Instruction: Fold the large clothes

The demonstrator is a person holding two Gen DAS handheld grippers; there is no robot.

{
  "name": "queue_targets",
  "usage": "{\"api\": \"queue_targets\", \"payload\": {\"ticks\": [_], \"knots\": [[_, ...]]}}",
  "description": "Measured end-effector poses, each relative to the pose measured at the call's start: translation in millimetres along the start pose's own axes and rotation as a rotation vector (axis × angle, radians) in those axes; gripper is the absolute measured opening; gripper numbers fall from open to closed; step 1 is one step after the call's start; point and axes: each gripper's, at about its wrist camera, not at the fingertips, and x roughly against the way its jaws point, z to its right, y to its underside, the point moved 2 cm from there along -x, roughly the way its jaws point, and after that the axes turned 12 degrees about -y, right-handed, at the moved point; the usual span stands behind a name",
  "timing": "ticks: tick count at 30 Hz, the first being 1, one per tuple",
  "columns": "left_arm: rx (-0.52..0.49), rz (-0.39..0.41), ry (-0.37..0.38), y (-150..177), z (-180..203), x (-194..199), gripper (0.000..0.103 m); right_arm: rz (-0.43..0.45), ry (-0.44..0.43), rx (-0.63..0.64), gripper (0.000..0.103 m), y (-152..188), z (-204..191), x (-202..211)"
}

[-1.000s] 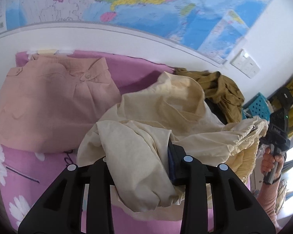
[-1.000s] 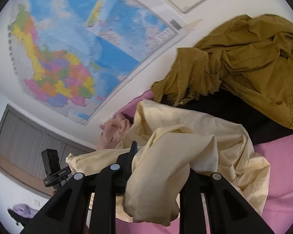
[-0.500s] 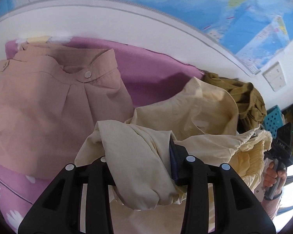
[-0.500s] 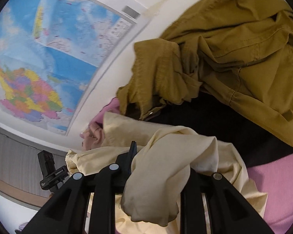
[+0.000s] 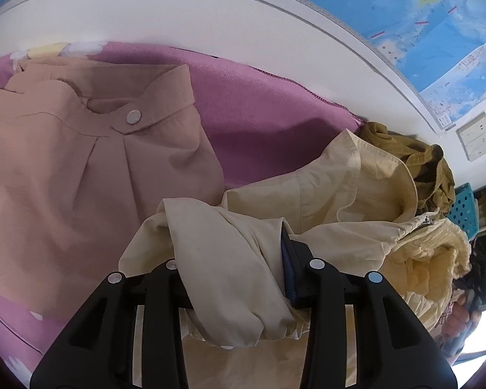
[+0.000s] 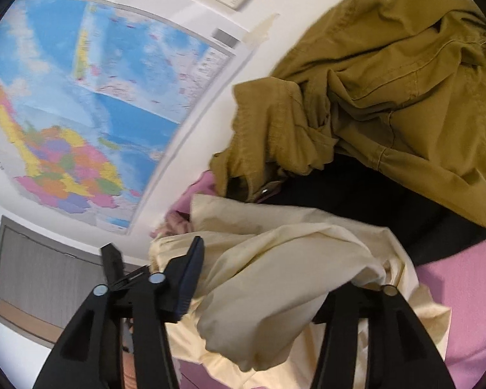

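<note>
A wall map (image 5: 421, 22) spans the far wall; only the right wrist view shows its coloured landmass. Below it lies a pink blanket (image 5: 269, 123), the surface carrying the clothes. The left wrist view alone shows a folded peach garment (image 5: 81, 168) at far left, flat on the blanket. An olive jacket (image 6: 388, 81) lies heaped at far right, large in the right wrist view and only a small lump in the left. The cream garment (image 5: 333, 188) lies crumpled in the near centre, between the peach garment and the olive jacket. The left gripper (image 5: 239, 278) is clamped on a bunched fold of it. The right gripper (image 6: 282, 278) has just been opening: its jaws stand wide, a cream fold lying loose between them and draped over the right finger.
</note>
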Motion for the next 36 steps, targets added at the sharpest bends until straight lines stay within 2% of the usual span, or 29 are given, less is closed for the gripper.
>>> {"api": "queue_targets", "payload": {"ticks": [2,3,4,5,8,10,14,16,18,19,20,21,22,23,24,27,28,31,33,35,36], "knots": [[0.001,-0.001,0.003,1,-1,-1,0.038,0.007,-0.012,0.015,0.061,5,-7,6],[0.0,-0.003,0.001,0,0,-2,0.038,0.007,-0.036,0.022,0.08,7,-10,8],[0.002,-0.004,0.002,0,0,-2,0.038,0.015,-0.08,0.027,0.094,9,-15,14],[0.006,-0.005,0.001,-1,-1,-2,0.038,0.049,-0.096,0.034,0.096,10,-20,21],[0.015,-0.01,-0.002,-2,-5,-5,0.038,0.102,-0.102,0.123,0.097,15,-37,36],[0.004,-0.007,-0.003,-2,-5,-5,0.038,0.053,-0.067,0.212,0.097,24,-50,28],[-0.001,0.007,0.013,0,-2,-1,0.043,-0.068,0.069,0.364,0.097,47,-60,-16],[0.019,0.006,0.053,0,-3,3,0.059,-0.12,0.158,0.474,0.097,57,-63,-44],[0.034,0.041,0.072,1,-6,16,0.063,-0.144,0.27,0.604,0.096,66,-66,-69],[0.038,0.06,0.082,2,-7,22,0.072,-0.158,0.316,0.65,0.092,70,-65,-79],[0.044,0.096,0.094,4,-8,33,0.075,-0.172,0.362,0.695,0.076,73,-63,-92],[0.044,0.154,0.098,8,-10,48,0.082,-0.189,0.375,0.712,0.054,75,-60,-97],[0.032,0.2,0.109,11,-11,60,0.088,-0.201,0.373,0.713,0.043,75,-58,-102],[0.016,0.241,0.122,16,-9,73,0.089,-0.2,0.355,0.701,0.024,73,-58,-102],[-0.009,0.293,0.137,24,-3,90,0.089,-0.193,0.346,0.701,0.013,71,-60,-100],[-0.133,0.384,0.119,46,13,117,0.096,-0.142,0.322,0.705,0.007,62,-71,-87],[-0.209,0.396,0.102,59,26,120,0.096,-0.123,0.318,0.71,0.007,61,-76,-83],[-0.407,0.326,0.09,86,62,101,0.096,-0.07,0.312,0.736,0.005,58,-93,-74],[-0.488,0.279,0.018,96,82,75,0.094,-0.047,0.318,0.753,0.005,55,-101,-74],[-0.497,0.234,-0.029,94,88,54,0.08,-0.028,0.312,0.758,0.005,50,-107,-72],[-0.482,0.2,-0.02,87,90,43,0.066,-0.022,0.31,0.762,0.005,48,-115,-77]]}}
